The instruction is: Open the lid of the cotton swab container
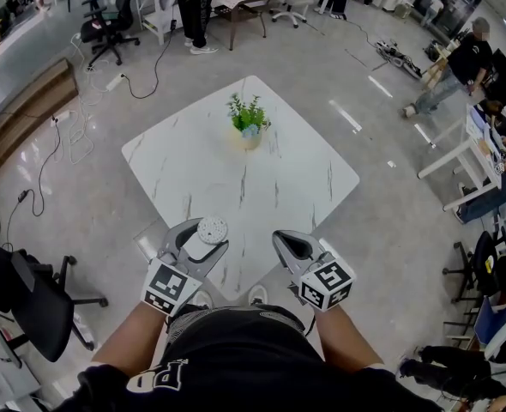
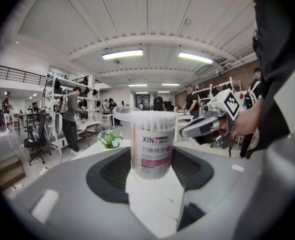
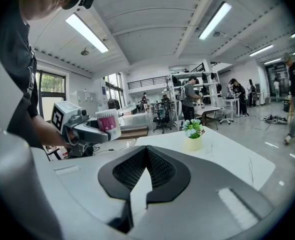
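The left gripper [image 1: 200, 245] has its jaws clasped on a round cotton swab container [image 1: 211, 229] whose white, dotted top faces up. The right gripper [image 1: 289, 244], beside it and apart from it, has its dark jaws together with nothing between them. Beyond both jaw tips lies a white, grey-veined marble worktop [image 1: 304, 178]. Well ahead of the jaws stands a small green potted plant [image 1: 249, 120].

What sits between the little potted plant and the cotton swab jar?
Nothing: only bare white table separates the plant from the jar, as the head view shows.
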The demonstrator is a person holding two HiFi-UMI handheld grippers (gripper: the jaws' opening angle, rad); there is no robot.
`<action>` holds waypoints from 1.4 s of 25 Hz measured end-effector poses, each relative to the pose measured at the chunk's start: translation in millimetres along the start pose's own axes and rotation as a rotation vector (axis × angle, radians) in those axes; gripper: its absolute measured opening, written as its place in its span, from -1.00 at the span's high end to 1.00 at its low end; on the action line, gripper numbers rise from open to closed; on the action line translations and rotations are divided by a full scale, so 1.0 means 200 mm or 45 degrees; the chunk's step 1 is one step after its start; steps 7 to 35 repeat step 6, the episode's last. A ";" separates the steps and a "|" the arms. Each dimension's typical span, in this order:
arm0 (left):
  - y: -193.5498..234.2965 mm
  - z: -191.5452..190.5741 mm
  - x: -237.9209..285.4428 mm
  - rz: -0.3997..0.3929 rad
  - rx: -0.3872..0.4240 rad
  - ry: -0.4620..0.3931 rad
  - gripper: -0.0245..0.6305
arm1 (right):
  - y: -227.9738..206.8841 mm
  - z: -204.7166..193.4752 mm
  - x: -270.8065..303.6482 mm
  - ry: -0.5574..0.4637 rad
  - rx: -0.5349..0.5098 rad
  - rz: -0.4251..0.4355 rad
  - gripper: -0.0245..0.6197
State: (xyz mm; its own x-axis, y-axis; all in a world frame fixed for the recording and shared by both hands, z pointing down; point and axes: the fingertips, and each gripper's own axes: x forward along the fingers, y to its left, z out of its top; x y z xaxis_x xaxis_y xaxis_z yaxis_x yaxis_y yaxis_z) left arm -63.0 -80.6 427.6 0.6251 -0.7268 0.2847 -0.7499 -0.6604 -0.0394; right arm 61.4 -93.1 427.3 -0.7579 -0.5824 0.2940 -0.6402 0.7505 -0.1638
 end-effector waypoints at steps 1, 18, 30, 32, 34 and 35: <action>0.00 0.00 0.00 0.000 0.000 0.000 0.00 | 0.00 0.00 0.00 0.000 0.000 0.000 0.92; -0.01 0.00 0.00 -0.001 0.001 0.000 0.00 | 0.01 -0.01 0.00 -0.001 -0.001 0.003 0.92; -0.01 0.00 0.00 -0.001 0.001 0.000 0.00 | 0.01 -0.01 0.00 -0.001 -0.001 0.003 0.92; -0.01 0.00 0.00 -0.001 0.001 0.000 0.00 | 0.01 -0.01 0.00 -0.001 -0.001 0.003 0.92; -0.01 0.00 0.00 -0.001 0.001 0.000 0.00 | 0.01 -0.01 0.00 -0.001 -0.001 0.003 0.92; -0.01 0.00 0.00 -0.001 0.001 0.000 0.00 | 0.01 -0.01 0.00 -0.001 -0.001 0.003 0.92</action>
